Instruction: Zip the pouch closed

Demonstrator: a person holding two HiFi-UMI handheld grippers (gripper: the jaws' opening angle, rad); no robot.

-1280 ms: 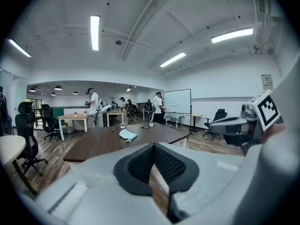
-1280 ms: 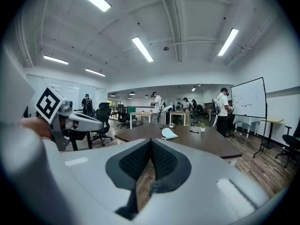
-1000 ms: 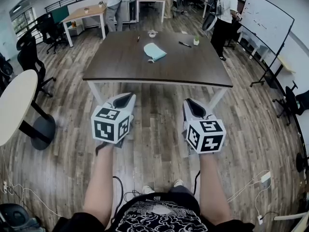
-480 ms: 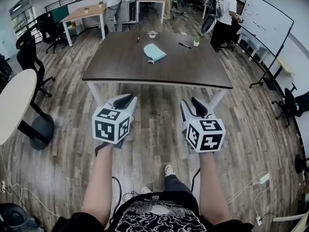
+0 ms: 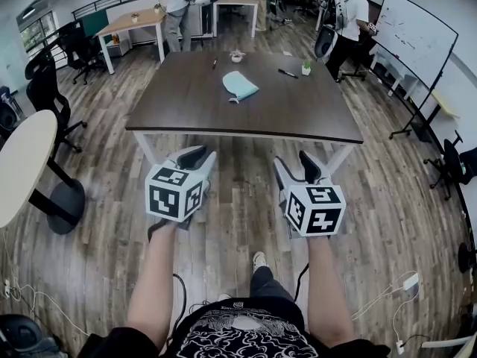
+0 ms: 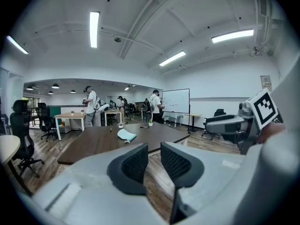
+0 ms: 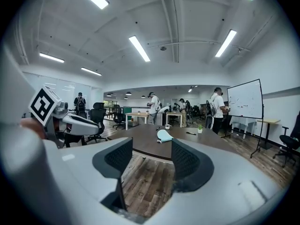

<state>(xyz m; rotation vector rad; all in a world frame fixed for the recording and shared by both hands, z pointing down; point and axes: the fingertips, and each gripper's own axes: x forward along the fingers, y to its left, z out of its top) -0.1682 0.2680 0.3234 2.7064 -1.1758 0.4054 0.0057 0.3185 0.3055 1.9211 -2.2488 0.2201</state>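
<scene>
Facing the table (image 5: 186, 95), the person is opening both empty jaws, left gripper (image 5: 195, 155) narrowly, right gripper (image 5: 292, 161) wider, readying for the pouch (image 5: 239, 85) well ahead.

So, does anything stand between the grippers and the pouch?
Nothing visible: the pouch lies on the table, across open floor from the left gripper and right gripper, both empty, jaws opening.
</scene>
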